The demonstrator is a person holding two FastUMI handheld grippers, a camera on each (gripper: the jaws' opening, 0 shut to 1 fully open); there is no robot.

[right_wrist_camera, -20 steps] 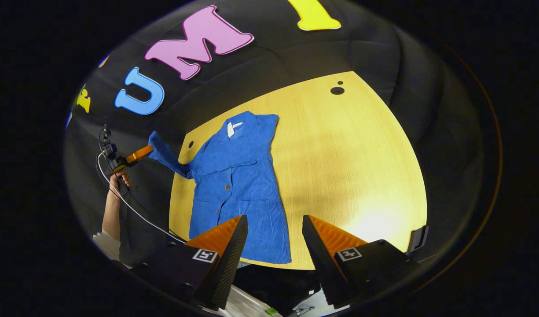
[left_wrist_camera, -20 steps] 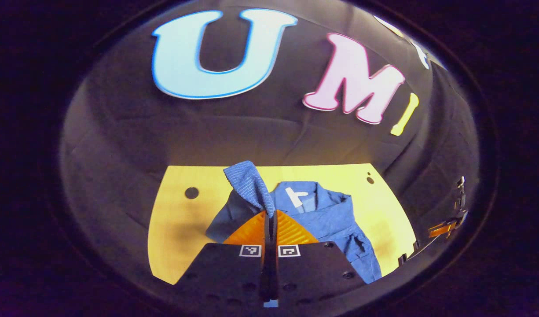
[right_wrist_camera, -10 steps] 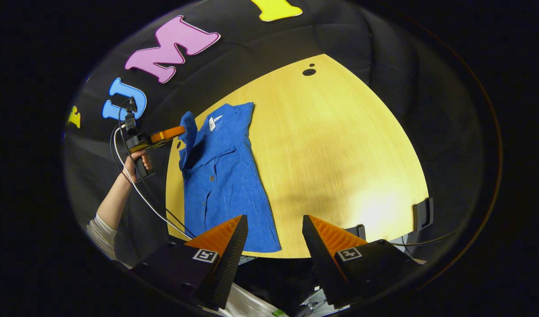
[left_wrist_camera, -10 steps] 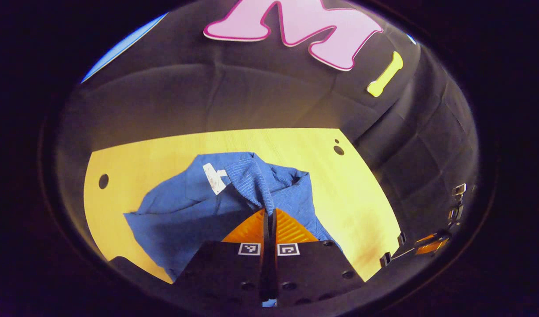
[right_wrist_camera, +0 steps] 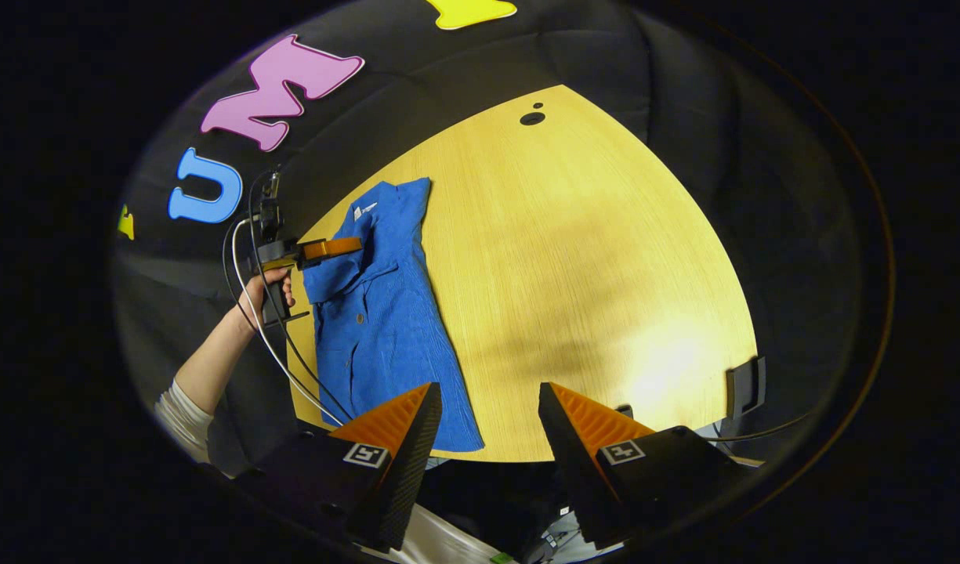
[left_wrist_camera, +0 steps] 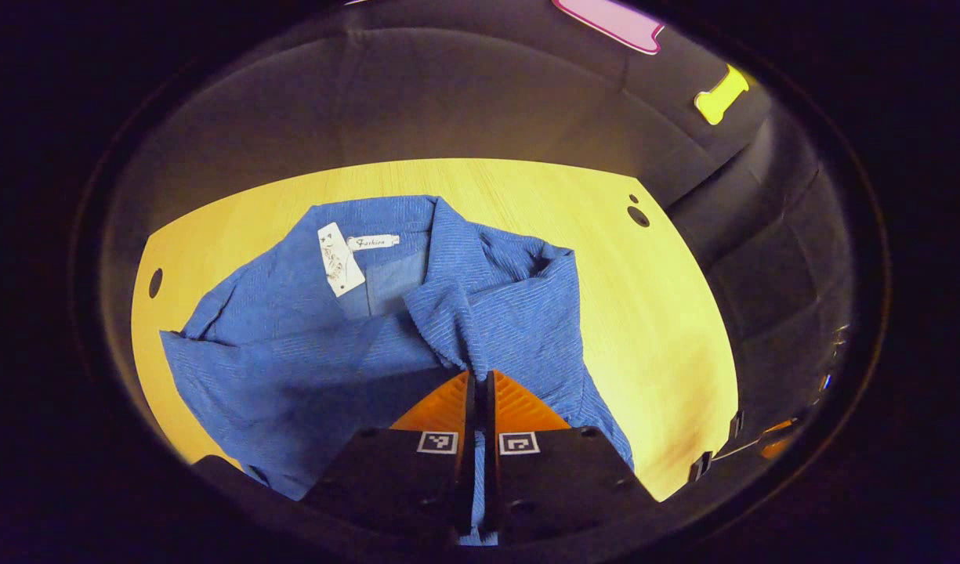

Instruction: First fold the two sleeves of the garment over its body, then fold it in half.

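Shirt (left_wrist_camera: 307, 345) of ribbed blue cloth is spread on the pale wooden bench (left_wrist_camera: 652, 313); its sleeve (left_wrist_camera: 448, 321) is pinched by the closed left tool (left_wrist_camera: 480, 384). Right tool (right_wrist_camera: 487, 415) is held open.

Blue, finely striped garment (left_wrist_camera: 307, 352) on a yellow wood-grain table (right_wrist_camera: 589, 258).

Blue garment (left_wrist_camera: 307, 352): soft, finely ribbed cloth, matt, with a papery white tag (left_wrist_camera: 339, 259). Table (right_wrist_camera: 589, 258): smooth pale wood, faint sheen at five o'clock. Matt black cloth wall (left_wrist_camera: 448, 94).
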